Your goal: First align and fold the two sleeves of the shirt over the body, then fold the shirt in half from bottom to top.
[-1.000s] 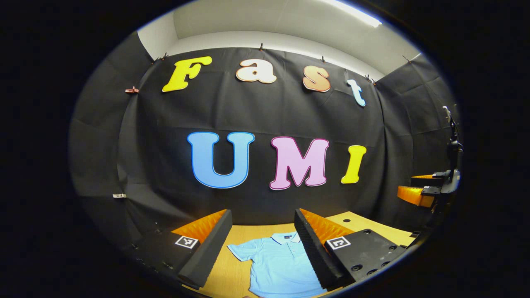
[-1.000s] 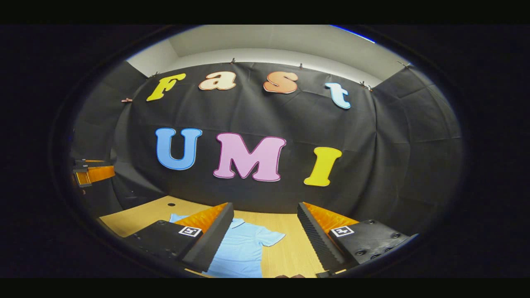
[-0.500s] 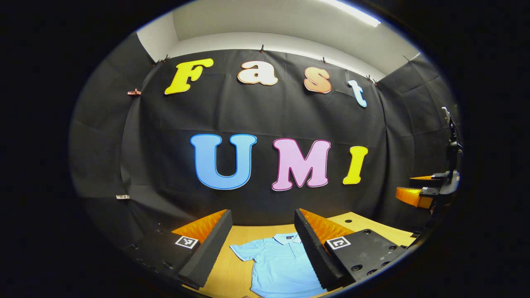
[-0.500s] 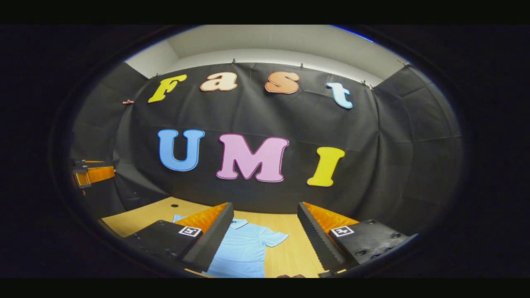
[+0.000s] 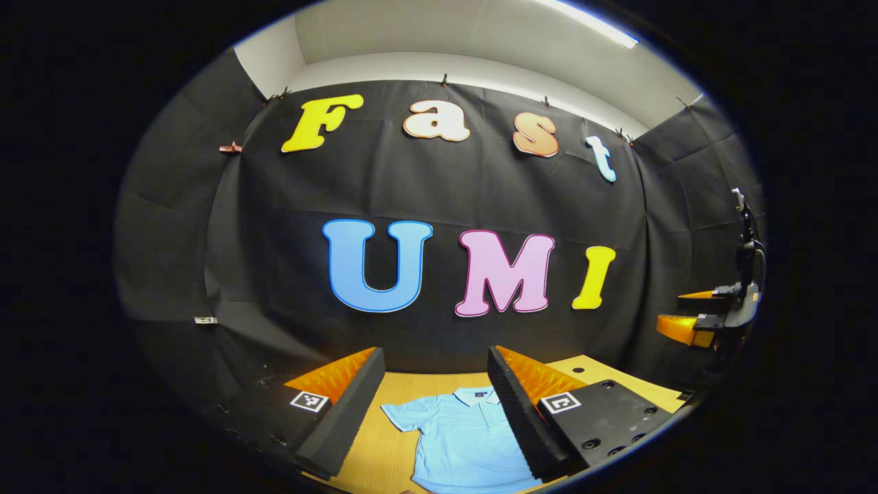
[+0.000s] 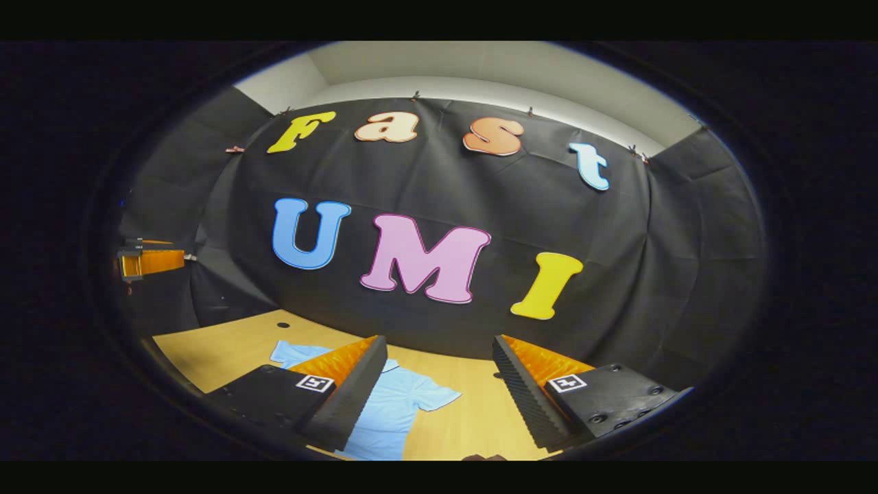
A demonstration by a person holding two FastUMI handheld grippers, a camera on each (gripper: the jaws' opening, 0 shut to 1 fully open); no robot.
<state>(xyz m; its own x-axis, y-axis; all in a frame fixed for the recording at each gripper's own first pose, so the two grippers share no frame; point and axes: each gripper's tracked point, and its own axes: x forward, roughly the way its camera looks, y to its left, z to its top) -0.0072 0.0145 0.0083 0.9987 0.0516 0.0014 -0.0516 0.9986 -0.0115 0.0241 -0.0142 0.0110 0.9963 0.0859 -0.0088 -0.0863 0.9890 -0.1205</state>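
— What lay at the bottom of both views?
— The wooden surface (image 5: 391, 453), and flat on it the light blue shirt (image 5: 466, 439), collar away from the cameras, both short sleeves spread out.

— And the tools?
— The left tool (image 5: 433, 384) hung above the shirt with fingers wide apart, holding nothing. The right tool (image 6: 439, 374) was likewise parted, over the shirt's sleeve (image 6: 432, 396) at lower centre.

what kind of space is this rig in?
Looks like a staged recording booth, not a home: black cloth clipped up as walls, a bare wooden table, and one blue shirt laid flat on it.
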